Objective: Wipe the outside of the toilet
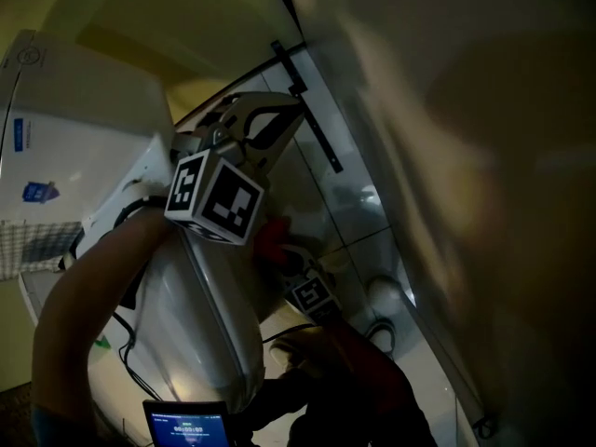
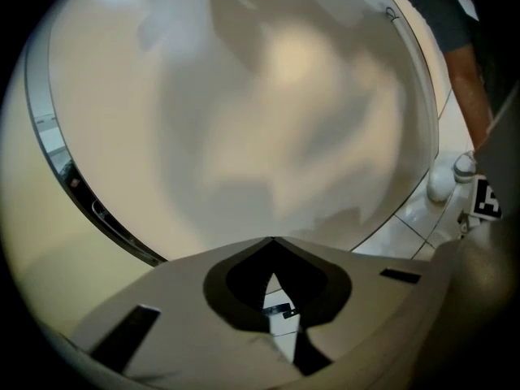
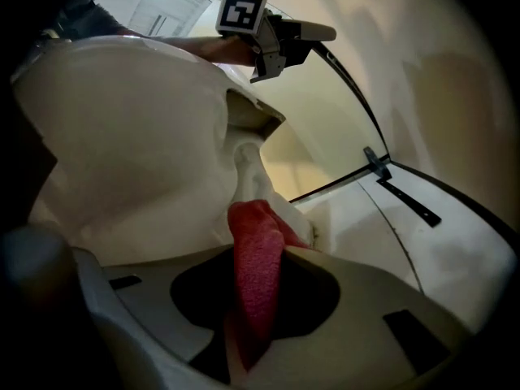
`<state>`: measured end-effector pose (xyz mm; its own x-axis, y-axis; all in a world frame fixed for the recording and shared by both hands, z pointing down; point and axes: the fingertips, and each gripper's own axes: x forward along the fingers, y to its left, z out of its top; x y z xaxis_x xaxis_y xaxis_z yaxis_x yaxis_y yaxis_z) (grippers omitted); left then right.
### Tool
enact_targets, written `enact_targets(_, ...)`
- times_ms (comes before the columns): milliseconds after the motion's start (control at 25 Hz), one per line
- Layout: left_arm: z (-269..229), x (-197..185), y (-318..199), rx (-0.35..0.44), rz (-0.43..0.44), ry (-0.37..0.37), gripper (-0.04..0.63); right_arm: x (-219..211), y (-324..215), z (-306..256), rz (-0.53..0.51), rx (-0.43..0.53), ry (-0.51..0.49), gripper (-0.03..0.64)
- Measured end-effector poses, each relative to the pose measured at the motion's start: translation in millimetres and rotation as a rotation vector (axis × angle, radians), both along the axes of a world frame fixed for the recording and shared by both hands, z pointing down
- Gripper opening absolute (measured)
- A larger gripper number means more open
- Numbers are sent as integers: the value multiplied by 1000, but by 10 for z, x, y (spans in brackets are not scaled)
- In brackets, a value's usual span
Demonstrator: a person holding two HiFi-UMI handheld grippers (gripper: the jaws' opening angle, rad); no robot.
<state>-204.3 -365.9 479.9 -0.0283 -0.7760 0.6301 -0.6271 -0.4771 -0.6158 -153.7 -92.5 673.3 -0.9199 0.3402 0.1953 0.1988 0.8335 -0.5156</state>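
The white toilet (image 1: 191, 296) fills the lower left of the head view, and its curved side (image 3: 122, 136) looms in the right gripper view. My right gripper (image 3: 262, 246) is shut on a red cloth (image 3: 256, 287), which it presses against the toilet's lower side near the floor. In the head view that cloth (image 1: 270, 238) shows just ahead of the right gripper (image 1: 284, 254). My left gripper (image 1: 287, 105) is raised above the toilet with its jaws shut on nothing. Its tips (image 2: 272, 240) meet in front of a pale curved surface.
A glass panel with a black frame and hinge (image 1: 312, 119) runs close on the right, over a tiled floor (image 1: 358, 217). A white pipe fitting (image 1: 382, 291) sits by the toilet base. The cistern (image 1: 65, 128) carries a blue sticker. Cables (image 1: 126, 343) and a lit screen (image 1: 186, 428) lie below.
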Motion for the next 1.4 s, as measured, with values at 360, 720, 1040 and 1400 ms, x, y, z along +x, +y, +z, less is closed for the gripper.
enact_targets(360,-196,179,157,74,-97,48,6,787,105,-349,67,-27,67,91)
enact_targets(720,-1211,391,290,179,-314,214,8,863,-823,-2069,291,51,-31,91)
enact_targets(1040,-2315,619,984,259,-422,360,6,957,-947,-3803,422,150,-105,91)
enact_targets(1400,-3144,1229,1998,275,-339,519,6,1513,-267,-5016,662,200,-133,91)
